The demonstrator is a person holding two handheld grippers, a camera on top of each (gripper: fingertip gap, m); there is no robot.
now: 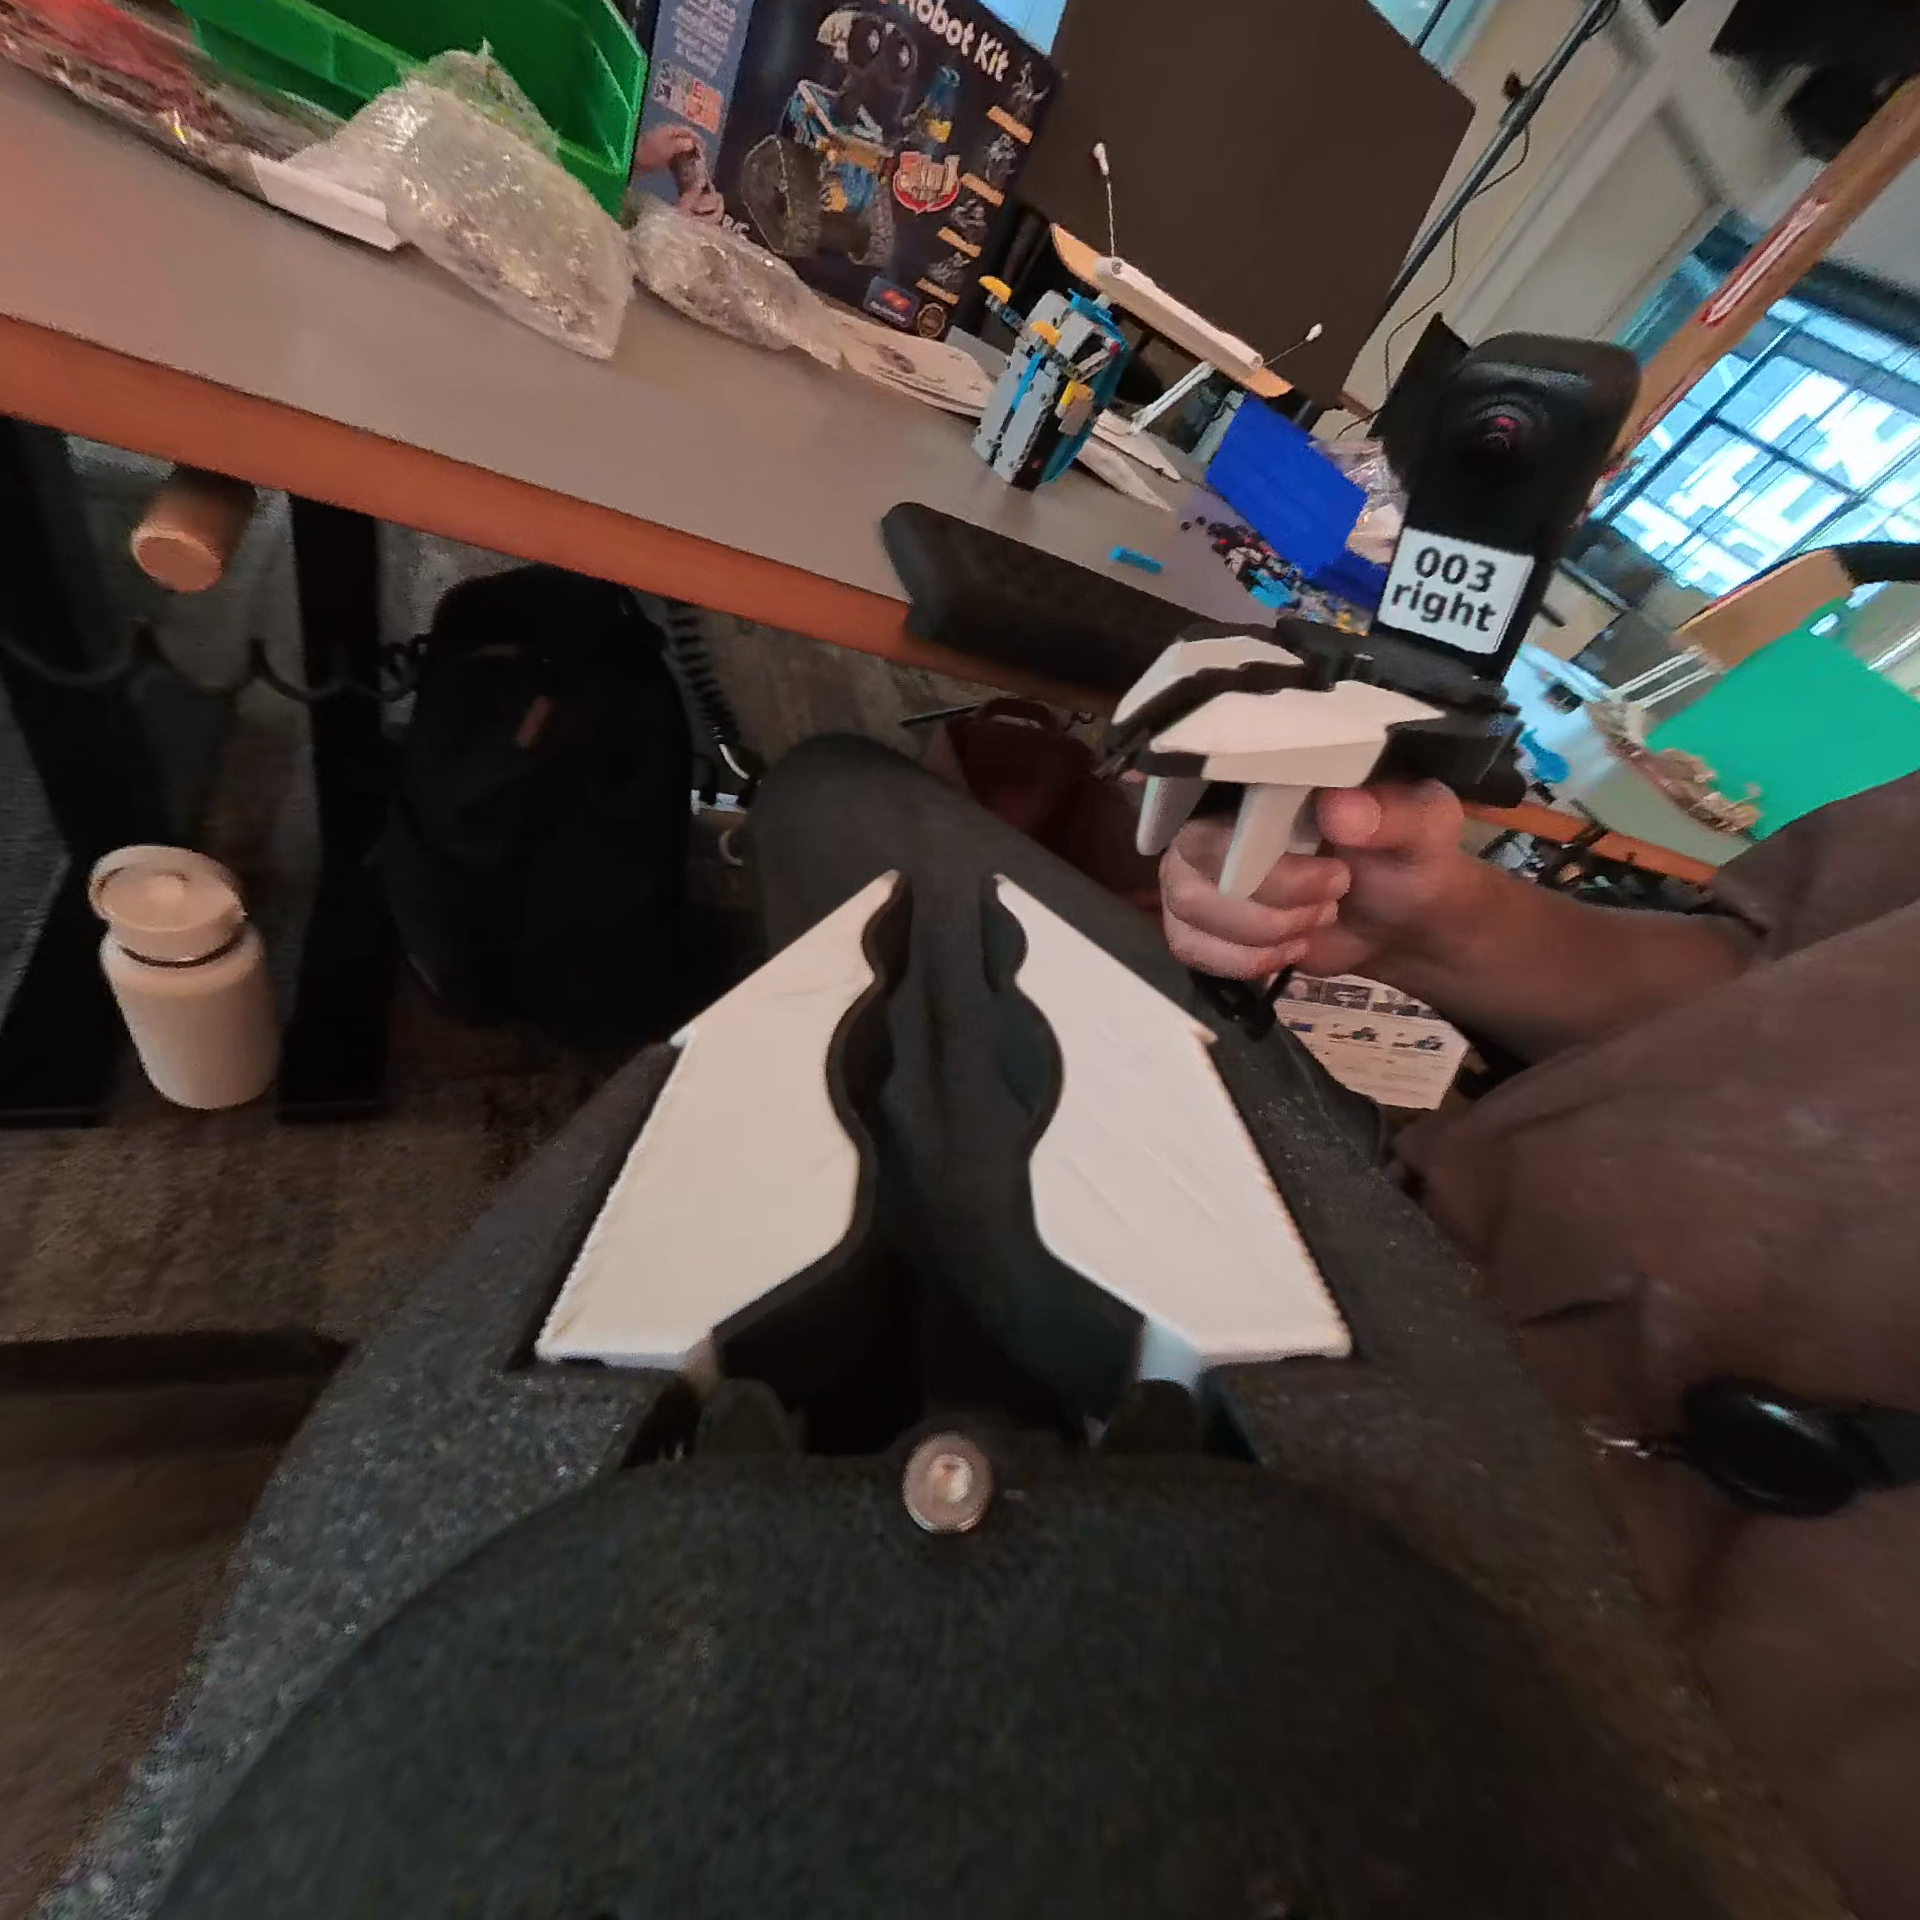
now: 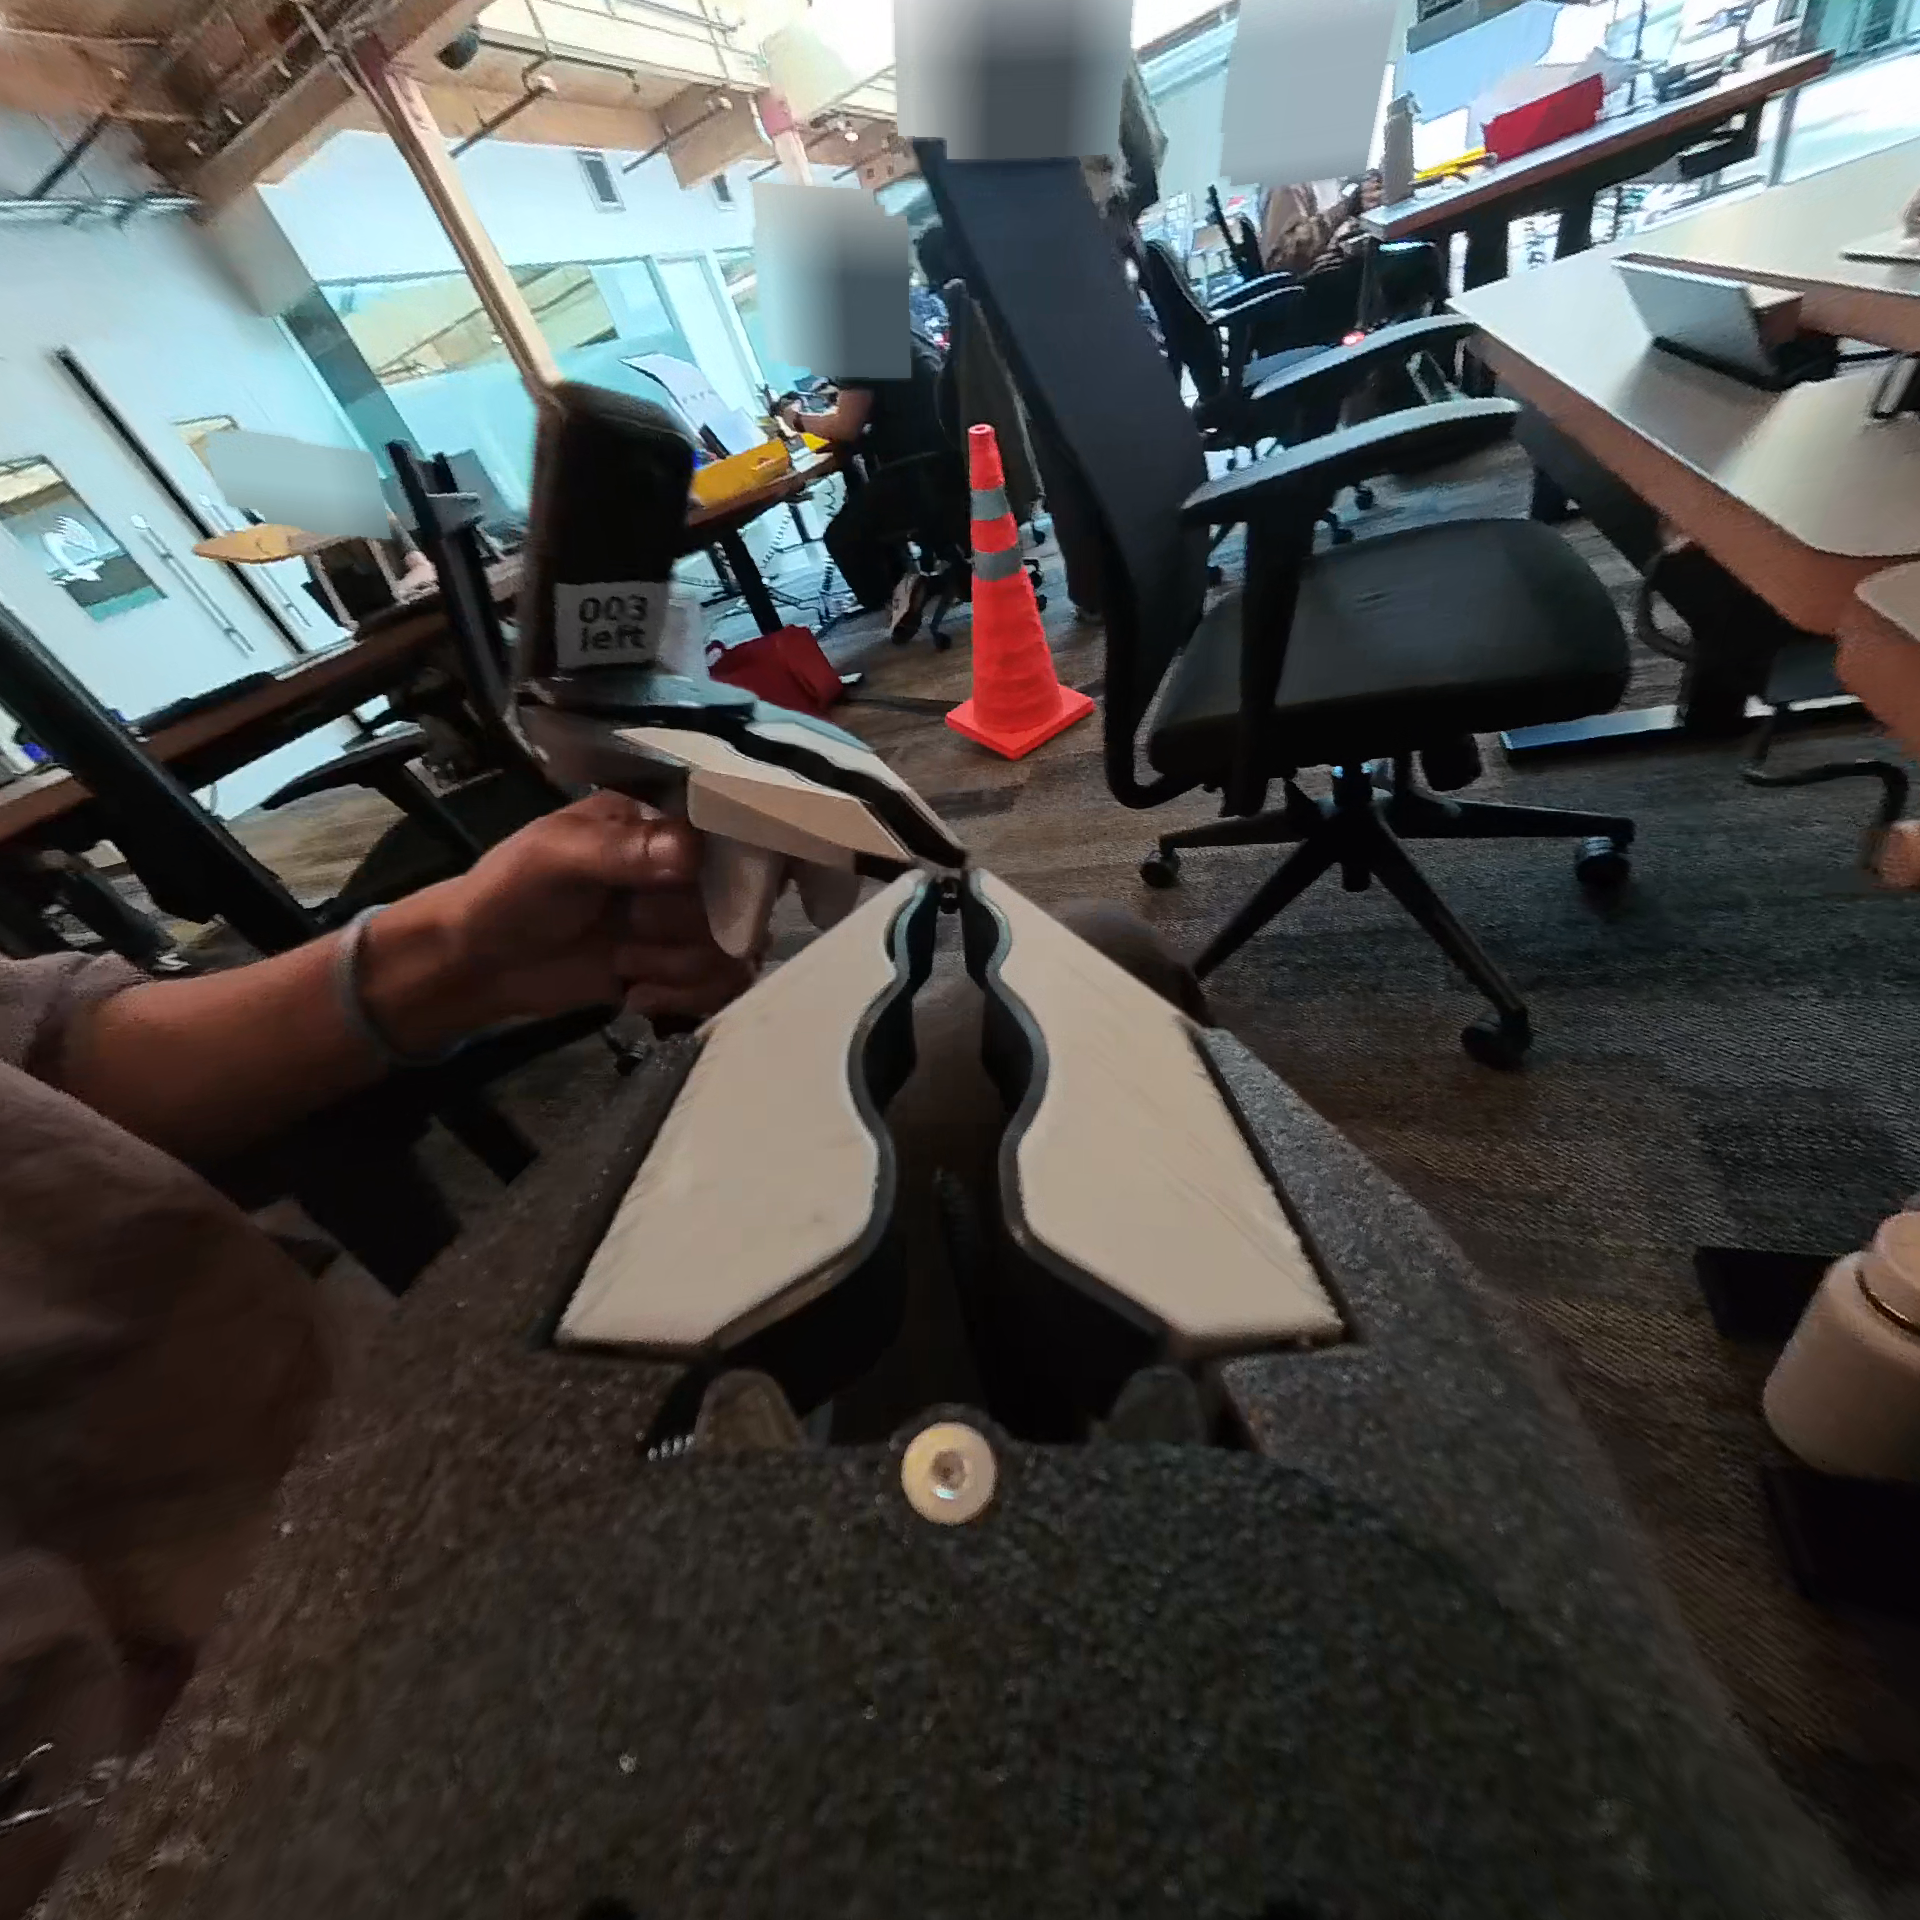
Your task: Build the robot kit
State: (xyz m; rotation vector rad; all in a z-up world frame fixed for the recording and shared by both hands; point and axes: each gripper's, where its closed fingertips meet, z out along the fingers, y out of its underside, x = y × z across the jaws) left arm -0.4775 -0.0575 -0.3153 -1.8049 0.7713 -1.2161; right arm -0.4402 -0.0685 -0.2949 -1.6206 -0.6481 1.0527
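Observation:
My left gripper (image 1: pixel 948 885) hangs below the table edge, over a person's dark-trousered knee (image 1: pixel 831 800). Its jaws stand a narrow gap apart with nothing between them. My right gripper (image 2: pixel 945 881) is held in a hand just to the right and higher, and also shows in the left wrist view (image 1: pixel 1127 727). Its tips are nearly closed on a small dark piece that looks like a thin black rod (image 1: pixel 987 714). The left gripper's tip (image 2: pixel 951 854) almost touches the right gripper's tips. A small grey, blue and yellow block-built model (image 1: pixel 1049 400) stands on the table (image 1: pixel 312 312).
On the table are a printed kit box (image 1: pixel 842 156), a green bin (image 1: pixel 468 62), bubble-wrap bags (image 1: pixel 499 208), a blue bin (image 1: pixel 1288 488), loose bricks (image 1: pixel 1257 566) and a black wrist rest (image 1: pixel 997 582). Below are a white bottle (image 1: pixel 187 977) and a backpack (image 1: pixel 540 779). An office chair (image 2: pixel 1371 644) and an orange cone (image 2: pixel 1008 623) stand ahead. The grippers' ends are close to 5 cm from one another.

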